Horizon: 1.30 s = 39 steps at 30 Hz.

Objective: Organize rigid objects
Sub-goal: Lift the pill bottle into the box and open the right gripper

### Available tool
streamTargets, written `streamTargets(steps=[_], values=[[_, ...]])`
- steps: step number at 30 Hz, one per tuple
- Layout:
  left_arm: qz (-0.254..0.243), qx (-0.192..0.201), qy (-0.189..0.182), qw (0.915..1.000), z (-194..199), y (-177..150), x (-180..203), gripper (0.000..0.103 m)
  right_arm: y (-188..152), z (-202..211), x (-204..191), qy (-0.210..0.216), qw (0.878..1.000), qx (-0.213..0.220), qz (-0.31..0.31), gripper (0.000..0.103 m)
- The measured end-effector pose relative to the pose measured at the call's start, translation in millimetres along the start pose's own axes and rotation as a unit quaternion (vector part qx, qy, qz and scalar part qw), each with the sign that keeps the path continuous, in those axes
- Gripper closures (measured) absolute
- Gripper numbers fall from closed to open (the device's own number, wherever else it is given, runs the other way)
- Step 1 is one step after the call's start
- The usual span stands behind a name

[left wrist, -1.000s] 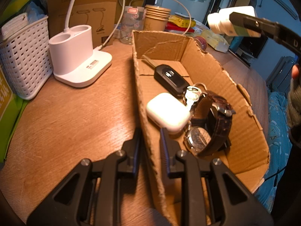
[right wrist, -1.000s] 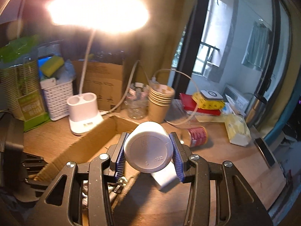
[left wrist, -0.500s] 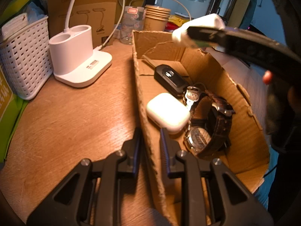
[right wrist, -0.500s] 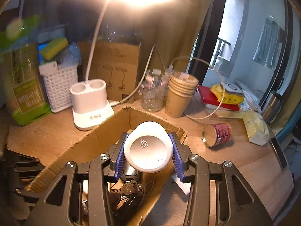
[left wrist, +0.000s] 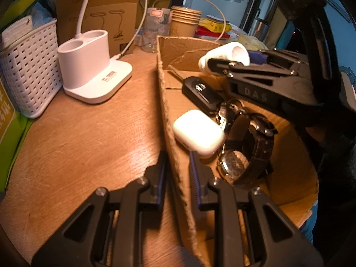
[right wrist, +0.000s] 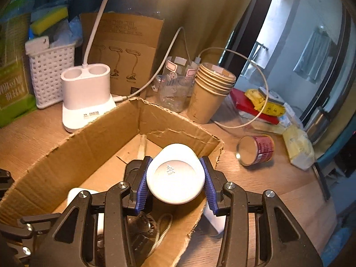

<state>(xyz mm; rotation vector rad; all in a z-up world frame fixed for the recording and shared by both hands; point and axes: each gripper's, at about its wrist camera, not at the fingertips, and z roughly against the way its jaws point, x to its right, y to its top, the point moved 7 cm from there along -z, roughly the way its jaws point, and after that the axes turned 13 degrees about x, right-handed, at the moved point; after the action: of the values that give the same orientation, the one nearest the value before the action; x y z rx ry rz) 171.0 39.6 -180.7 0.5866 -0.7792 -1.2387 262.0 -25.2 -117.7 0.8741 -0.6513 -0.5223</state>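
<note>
My left gripper [left wrist: 176, 171] is shut on the near wall of the open cardboard box [left wrist: 165, 102]. Inside the box lie a black car key [left wrist: 200, 92], a white earbud case [left wrist: 198, 132] and a brown-strapped watch [left wrist: 247, 153]. My right gripper [right wrist: 175, 181] is shut on a white plastic bottle [right wrist: 174, 178], held over the box [right wrist: 66, 155] above its far half. The bottle [left wrist: 224, 56] and right gripper also show in the left wrist view, above the key.
On the wooden table [left wrist: 77, 138] stand a white lamp base [left wrist: 93, 73], a white basket [left wrist: 26, 71], stacked paper cups [right wrist: 211, 95] and a clear jar [right wrist: 175, 84]. A red can [right wrist: 255, 153] lies on its side right of the box. A white cable [right wrist: 244, 89] loops behind.
My right gripper has carried the white bottle leftward and down, from beside the box to above its inside. My left gripper has stayed clamped on the box wall.
</note>
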Motion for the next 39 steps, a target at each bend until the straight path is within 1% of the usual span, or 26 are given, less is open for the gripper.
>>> streamTargets(steps=[8, 12, 17, 18, 22, 25, 29, 32, 39], values=[[-0.001, 0.001, 0.001, 1.0000, 1, 0, 1, 0.081, -5, -4, -1, 0.012, 1.000, -0.025, 0.002, 0.057], [0.000, 0.000, 0.000, 1.0000, 1, 0, 1, 0.081, -5, -5, -3, 0.017, 0.999, -0.030, 0.007, 0.057], [0.000, 0.000, 0.000, 1.0000, 1, 0, 1, 0.081, -6, -2, -4, 0.027, 0.999, -0.034, 0.000, 0.057], [0.000, 0.000, 0.000, 1.0000, 1, 0, 1, 0.081, -7, -2, -5, 0.029, 0.999, -0.034, -0.003, 0.056], [0.000, 0.000, 0.000, 1.0000, 1, 0, 1, 0.081, -6, 2, -7, 0.041, 0.999, -0.032, -0.014, 0.050], [0.000, 0.000, 0.000, 1.0000, 1, -1, 1, 0.081, -5, 7, -10, 0.048, 0.998, -0.030, -0.017, 0.049], [0.000, 0.000, 0.000, 1.0000, 1, -1, 1, 0.081, -2, 16, -9, 0.052, 0.998, -0.021, -0.025, 0.049], [0.000, 0.000, 0.000, 1.0000, 1, -1, 1, 0.081, 3, 26, -3, 0.053, 0.998, -0.005, -0.043, 0.049], [0.000, 0.000, 0.000, 1.0000, 1, -1, 1, 0.081, 18, 48, 23, 0.031, 0.996, 0.027, -0.075, 0.048]])
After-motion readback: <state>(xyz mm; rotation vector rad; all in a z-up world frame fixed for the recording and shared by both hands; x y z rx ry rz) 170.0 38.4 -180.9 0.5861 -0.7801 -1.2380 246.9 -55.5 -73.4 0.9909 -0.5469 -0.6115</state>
